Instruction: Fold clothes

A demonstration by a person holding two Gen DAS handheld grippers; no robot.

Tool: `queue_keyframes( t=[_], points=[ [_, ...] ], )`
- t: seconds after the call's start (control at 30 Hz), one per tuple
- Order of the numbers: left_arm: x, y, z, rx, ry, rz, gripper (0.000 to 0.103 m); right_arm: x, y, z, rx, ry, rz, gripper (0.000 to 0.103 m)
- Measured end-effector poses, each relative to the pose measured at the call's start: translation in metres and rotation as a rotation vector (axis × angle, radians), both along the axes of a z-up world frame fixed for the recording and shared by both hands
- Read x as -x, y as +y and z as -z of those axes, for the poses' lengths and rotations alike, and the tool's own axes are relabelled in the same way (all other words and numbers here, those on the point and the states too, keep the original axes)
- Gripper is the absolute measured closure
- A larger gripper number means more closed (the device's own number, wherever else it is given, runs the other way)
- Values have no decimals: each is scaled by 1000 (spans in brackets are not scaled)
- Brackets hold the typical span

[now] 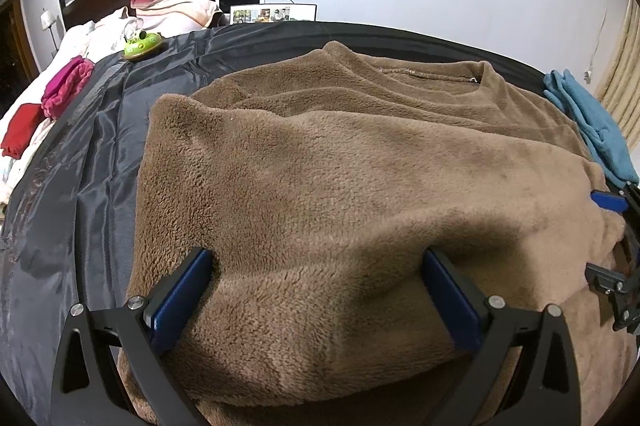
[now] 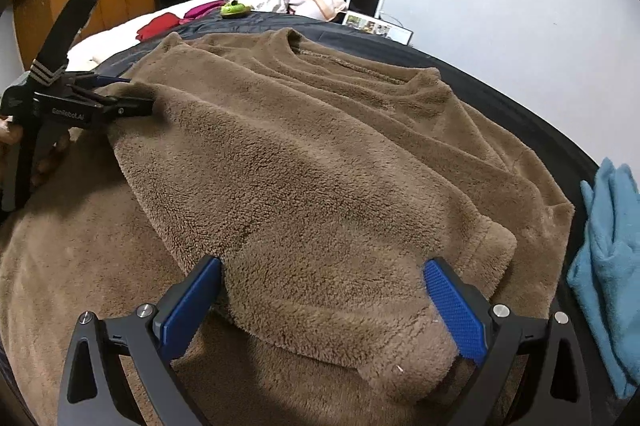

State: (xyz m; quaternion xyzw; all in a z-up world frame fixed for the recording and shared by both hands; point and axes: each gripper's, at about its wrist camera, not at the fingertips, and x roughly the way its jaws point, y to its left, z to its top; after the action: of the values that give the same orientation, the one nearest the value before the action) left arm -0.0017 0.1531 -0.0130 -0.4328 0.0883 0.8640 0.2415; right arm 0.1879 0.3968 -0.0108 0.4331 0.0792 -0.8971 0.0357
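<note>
A brown fleece sweater [image 1: 340, 154] lies spread on a black sheet [image 1: 100, 154], collar [image 1: 476, 74] at the far side, with a folded layer on top. My left gripper [image 1: 316, 258] is open, its blue fingers wide apart and pressed into the near edge of that layer. From the right wrist view, the left gripper [image 2: 138, 93] sits at the layer's left corner. My right gripper [image 2: 322, 264] is open too, straddling the sleeve end of the sweater [image 2: 320, 154]. One of its blue pads [image 1: 608, 201] shows at the right edge of the left wrist view.
A blue cloth [image 2: 612, 246] lies right of the sweater at the sheet's edge. At the far left lie a green toy [image 1: 142, 46], a pink garment [image 1: 66, 86], a red garment [image 1: 20, 134] and pillows [image 1: 172, 8]. A wall stands behind.
</note>
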Motion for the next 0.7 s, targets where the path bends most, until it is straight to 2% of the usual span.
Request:
queue_keyframes(
  t=[0.1,0.27,0.33,0.47,0.6,0.7],
  points=[
    [0,0,0,-4,-2,-1,0,-12,-10,-13,-42,26,41,1],
    [0,0,1,-6,-5,-1,0,-56,-29,-38,-30,76,-5,1],
    [0,0,1,-7,-5,-1,0,-67,-35,-33,-42,48,-29,1],
    [0,-1,1,-7,-7,0,0,-76,-40,2,-66,-80,-45,1],
    [-6,-5,-2,-4,-18,-2,0,-79,-20,6,74,-87,6,1],
    [-16,-10,-7,-2,-21,0,0,-87,-21,3,47,-65,16,1]
  ],
)
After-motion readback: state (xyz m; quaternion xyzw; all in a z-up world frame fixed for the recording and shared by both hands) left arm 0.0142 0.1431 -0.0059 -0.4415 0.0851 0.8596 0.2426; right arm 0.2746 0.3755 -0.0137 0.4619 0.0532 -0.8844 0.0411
